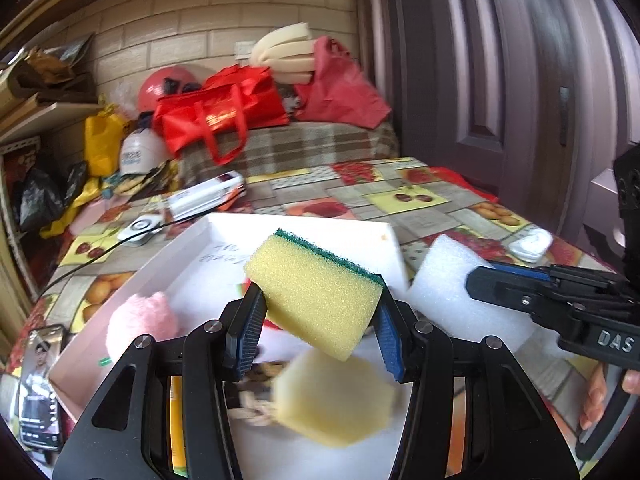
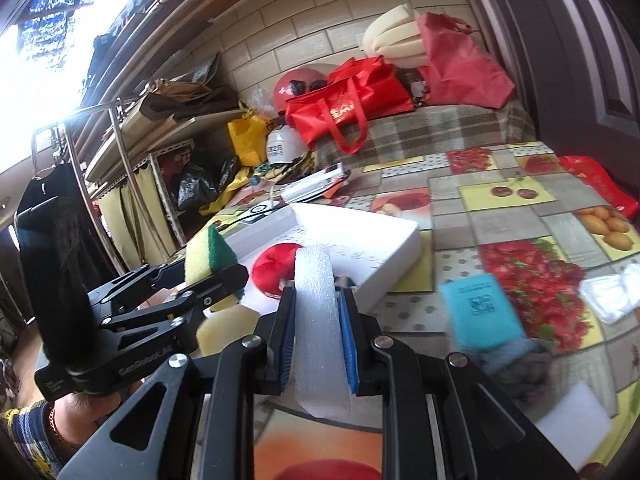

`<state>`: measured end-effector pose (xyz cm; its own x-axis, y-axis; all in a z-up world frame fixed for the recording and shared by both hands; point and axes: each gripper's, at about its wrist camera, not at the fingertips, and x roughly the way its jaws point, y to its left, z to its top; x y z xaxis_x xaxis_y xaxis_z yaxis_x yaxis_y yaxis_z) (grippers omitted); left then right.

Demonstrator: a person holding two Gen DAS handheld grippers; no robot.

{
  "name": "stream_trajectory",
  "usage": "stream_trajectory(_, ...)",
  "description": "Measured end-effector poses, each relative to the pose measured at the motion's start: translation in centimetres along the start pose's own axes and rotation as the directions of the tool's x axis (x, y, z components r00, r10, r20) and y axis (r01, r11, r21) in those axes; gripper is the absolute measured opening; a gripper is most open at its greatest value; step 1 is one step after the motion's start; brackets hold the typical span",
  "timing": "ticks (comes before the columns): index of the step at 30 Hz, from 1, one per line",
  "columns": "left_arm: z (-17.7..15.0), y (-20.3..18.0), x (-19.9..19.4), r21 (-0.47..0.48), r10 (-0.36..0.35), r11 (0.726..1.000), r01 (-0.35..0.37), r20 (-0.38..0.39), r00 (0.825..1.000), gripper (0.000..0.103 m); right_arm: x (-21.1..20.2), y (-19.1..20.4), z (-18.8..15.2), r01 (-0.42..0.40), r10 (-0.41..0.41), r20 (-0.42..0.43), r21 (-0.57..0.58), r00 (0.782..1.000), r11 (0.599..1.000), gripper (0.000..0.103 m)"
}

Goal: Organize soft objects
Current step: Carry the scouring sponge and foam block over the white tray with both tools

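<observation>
The left claw is closed partway on a yellow scouring sponge with a green abrasive face, its blue pads pressing the sponge's two sides and holding it tilted above a shallow white tray. The right claw is squeezed nearly shut on a slab of white foam, which stands on edge between its pads and bulges out above and below them. Both claws hang over the near part of the surface, which is covered with an oilcloth printed in patches of strawberries, cherries and oranges. Inside the tray lie a pink fluffy ball near its left wall and a red soft ball farther in; a plain yellow sponge sits blurred below the left claw. To the right on the cloth lie a teal sponge resting on a grey cloth and a small white packet. A phone with a lit screen lies at the surface's left edge. Beyond the surface a plaid-covered couch carries red bags and cream foam pieces against a tiled wall, with a dark panelled door on the right and cluttered shelves on the left beside a bright window.
</observation>
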<state>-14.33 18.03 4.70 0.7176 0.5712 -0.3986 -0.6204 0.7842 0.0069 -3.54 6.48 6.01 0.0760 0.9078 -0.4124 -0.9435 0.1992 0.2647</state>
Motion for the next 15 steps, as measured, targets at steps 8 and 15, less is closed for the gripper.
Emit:
stream_trajectory(8,-0.4,4.8,1.3,-0.097,0.111,0.988,-0.120,-0.094,0.989,0.050,2.1,2.8,0.1,-0.056,0.055,-0.016,-0.053,0.998,0.997,0.020)
stream_trajectory(15,-0.7,7.8,2.0,-0.162,0.141,0.973,-0.162,-0.135,0.981,0.050,3.9,4.0,0.6,-0.082,0.081,-0.023,-0.072,0.996,0.994,0.020)
